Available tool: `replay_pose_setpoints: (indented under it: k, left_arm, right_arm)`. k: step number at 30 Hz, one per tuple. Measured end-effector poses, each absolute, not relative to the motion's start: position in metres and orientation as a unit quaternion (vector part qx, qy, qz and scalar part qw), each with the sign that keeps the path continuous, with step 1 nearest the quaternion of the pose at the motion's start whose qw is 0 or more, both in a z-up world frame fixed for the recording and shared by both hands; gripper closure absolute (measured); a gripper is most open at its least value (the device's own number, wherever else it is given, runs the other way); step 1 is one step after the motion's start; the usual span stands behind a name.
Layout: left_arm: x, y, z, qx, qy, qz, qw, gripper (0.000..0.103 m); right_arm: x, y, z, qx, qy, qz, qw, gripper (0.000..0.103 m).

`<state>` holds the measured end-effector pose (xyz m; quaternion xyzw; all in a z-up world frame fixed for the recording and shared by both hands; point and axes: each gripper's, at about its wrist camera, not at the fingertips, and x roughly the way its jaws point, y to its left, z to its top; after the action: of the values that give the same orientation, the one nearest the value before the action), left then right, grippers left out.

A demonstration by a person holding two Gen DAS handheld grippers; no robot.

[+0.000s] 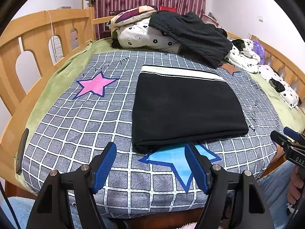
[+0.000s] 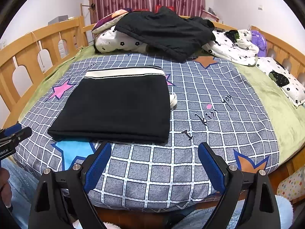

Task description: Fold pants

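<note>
Black pants (image 1: 186,108) lie folded into a flat rectangle on the grey checked sheet, white waistband at the far edge. They also show in the right wrist view (image 2: 116,105), where a white drawstring (image 2: 173,100) pokes out at their right side. My left gripper (image 1: 151,165) is open and empty, just short of the pants' near fold edge. My right gripper (image 2: 154,165) is open and empty, in front of the pants' near right corner. The right gripper shows at the right edge of the left wrist view (image 1: 286,139); the left gripper shows at the left edge of the right wrist view (image 2: 17,133).
A heap of black clothes (image 1: 192,34) lies on flowered bedding (image 1: 141,36) at the far end of the bed. Wooden rails (image 1: 38,43) run along both sides. A dark phone-like object (image 1: 22,150) lies at the left bed edge. A flowered pillow (image 2: 284,82) lies at right.
</note>
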<state>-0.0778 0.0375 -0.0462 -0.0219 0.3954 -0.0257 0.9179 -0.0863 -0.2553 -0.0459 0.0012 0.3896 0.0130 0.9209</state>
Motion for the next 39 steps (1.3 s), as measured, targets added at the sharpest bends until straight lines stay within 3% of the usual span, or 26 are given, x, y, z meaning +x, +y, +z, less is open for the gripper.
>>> replay_pose_setpoints:
  k: [39]
  left_arm:
    - [-0.0795, 0.0426, -0.0469, -0.022, 0.39, -0.02, 0.92, 0.03]
  right_arm:
    - [-0.0851, -0.2522, -0.043, 0.013, 0.385, 0.004, 0.923, 0.012]
